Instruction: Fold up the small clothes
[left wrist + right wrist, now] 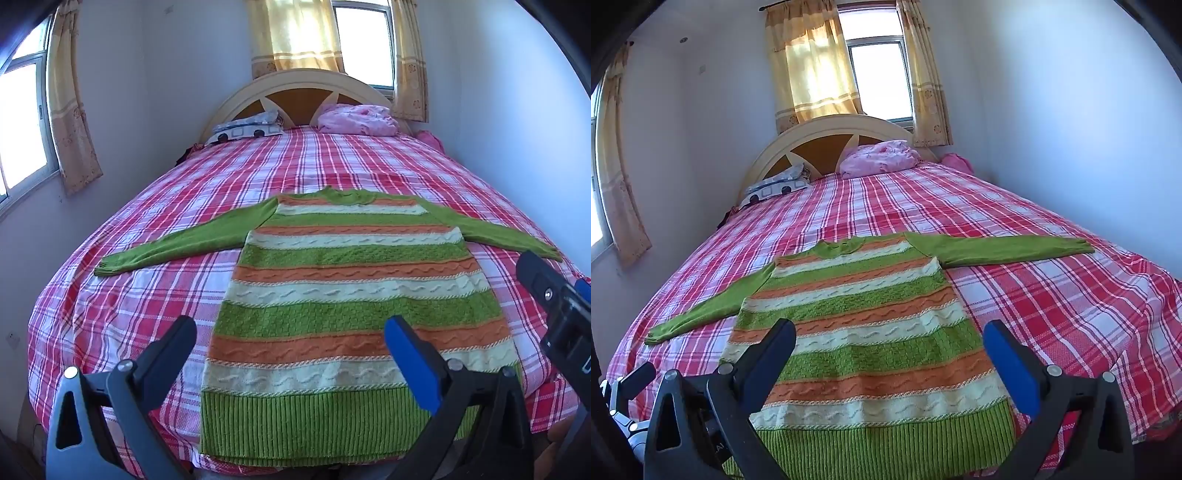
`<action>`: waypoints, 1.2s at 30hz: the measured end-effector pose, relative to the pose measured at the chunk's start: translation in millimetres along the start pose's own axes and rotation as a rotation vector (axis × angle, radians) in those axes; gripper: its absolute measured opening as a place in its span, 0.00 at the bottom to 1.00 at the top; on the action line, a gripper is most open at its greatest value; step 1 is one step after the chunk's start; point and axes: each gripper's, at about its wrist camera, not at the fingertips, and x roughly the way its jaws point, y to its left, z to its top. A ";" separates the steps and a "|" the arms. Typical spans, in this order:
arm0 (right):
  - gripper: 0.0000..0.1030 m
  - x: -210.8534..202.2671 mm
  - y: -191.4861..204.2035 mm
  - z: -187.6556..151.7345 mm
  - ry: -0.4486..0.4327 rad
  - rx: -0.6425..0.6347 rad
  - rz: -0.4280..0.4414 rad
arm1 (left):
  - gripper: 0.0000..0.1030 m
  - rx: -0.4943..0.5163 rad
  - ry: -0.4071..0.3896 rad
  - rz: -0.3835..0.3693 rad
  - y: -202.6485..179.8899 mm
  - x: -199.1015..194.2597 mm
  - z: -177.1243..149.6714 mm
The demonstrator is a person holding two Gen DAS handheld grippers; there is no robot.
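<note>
Striped sweater (354, 295): flat at the bed's (129, 295) foot edge, sleeves spread outward, apparently laid ready for folding. Left gripper (291, 332) and right gripper (890, 336): jaws wide, empty, poised above the hem.

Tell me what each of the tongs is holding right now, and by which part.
Nothing. The left tongs and right tongs stand open above the sweater, which lies flat on the bed, untouched.
</note>
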 end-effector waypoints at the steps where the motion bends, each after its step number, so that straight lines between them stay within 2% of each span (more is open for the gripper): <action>1: 0.99 -0.4 1.0 -0.4 -0.001 -0.001 -0.002 | 1.00 -0.001 0.002 -0.001 0.5 0.4 0.4; 36: 0.99 8.5 -0.7 -3.7 0.030 0.007 -0.014 | 1.00 -0.011 0.012 -0.006 1.2 2.8 0.8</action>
